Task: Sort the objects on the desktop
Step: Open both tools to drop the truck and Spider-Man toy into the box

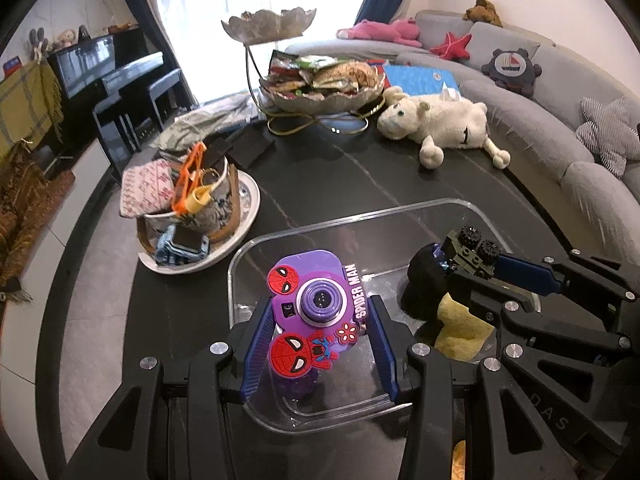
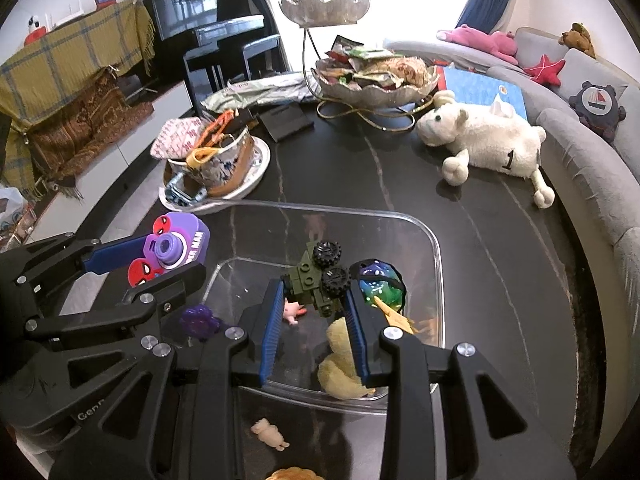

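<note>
Blue-padded left tongs (image 1: 320,320) clamped on a purple Spider-Man toy camera (image 1: 316,300), one pad on each side, held above the near-left part of a clear plastic bin (image 1: 400,210). Right tongs (image 2: 314,300) gripping a green brick-built toy vehicle (image 2: 316,280) with two black wheels uppermost, held over the same bin (image 2: 438,264).

Inside the bin: a small pink figure (image 2: 294,312) just left of the vehicle, a glossy multicoloured ball in black netting (image 2: 380,284) just right of it, a yellow plush toy (image 2: 340,364) near the front wall, a purple flower-shaped piece (image 2: 198,320) at the left.

Outside the front wall, on the black marbled bench (image 2: 400,172): a small beige figure (image 2: 268,432).

Farther back: a white plate (image 2: 260,160) carrying a patterned cup stuffed with odds and ends, a white plush sheep (image 2: 488,136) lying on its side, a tiered silver snack stand (image 2: 372,76). Beyond the bench: a grey sofa (image 2: 580,148) and a black piano (image 2: 208,20).
</note>
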{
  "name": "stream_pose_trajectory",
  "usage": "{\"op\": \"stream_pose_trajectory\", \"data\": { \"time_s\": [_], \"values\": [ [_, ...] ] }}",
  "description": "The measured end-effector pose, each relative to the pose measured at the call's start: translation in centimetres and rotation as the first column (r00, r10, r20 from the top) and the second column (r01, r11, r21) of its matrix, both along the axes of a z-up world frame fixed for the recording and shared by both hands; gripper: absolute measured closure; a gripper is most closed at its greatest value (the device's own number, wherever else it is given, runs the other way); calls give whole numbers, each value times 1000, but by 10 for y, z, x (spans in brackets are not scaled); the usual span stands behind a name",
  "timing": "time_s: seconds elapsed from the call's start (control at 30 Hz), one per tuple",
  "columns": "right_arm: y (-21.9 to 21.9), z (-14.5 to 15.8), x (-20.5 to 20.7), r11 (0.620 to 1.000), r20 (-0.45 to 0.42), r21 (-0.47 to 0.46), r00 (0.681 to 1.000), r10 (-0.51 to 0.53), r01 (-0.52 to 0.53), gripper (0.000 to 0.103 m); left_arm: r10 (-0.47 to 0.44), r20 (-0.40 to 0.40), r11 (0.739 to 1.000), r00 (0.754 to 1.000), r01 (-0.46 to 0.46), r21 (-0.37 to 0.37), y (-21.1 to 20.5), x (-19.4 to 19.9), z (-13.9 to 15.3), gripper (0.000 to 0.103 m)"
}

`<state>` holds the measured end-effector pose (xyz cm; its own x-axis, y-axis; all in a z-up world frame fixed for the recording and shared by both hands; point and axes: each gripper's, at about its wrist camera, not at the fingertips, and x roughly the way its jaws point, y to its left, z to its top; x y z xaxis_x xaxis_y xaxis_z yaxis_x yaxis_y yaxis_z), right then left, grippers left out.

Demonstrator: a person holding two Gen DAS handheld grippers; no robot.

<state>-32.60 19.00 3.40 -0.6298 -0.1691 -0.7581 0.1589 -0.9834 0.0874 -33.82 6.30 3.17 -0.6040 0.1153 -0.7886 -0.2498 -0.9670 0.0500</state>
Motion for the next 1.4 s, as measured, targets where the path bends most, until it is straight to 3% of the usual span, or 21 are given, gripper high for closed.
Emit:
{"op": "stream_pose_trajectory", "data": {
  "time_s": [0.37,0.47,0.57,0.67,1.4],
  "values": [
    [1,-21,-12,1000,44,17,999,6,-6,74,11,86,1000,996,-10,-14,2,-17,-24,59],
    [3,-21,-13,1000,41,14,999,-4,3,63,21,112,1000,993,-21,4,-4,-19,-25,59],
    [7,-19,-13,1000,41,-5,999,-15,15,55,21,101,1000,995,-21,4,-6,-16,-20,55],
    [10,-15,-10,1000,33,-20,999,-21,21,55,14,65,1000,998,-13,-9,-5,-11,-14,50],
    [4,25,45,1000,-50,-17,999,-7,6,55,-20,6,999,1000,20,-30,-8,42,24,50]
  ]
}}
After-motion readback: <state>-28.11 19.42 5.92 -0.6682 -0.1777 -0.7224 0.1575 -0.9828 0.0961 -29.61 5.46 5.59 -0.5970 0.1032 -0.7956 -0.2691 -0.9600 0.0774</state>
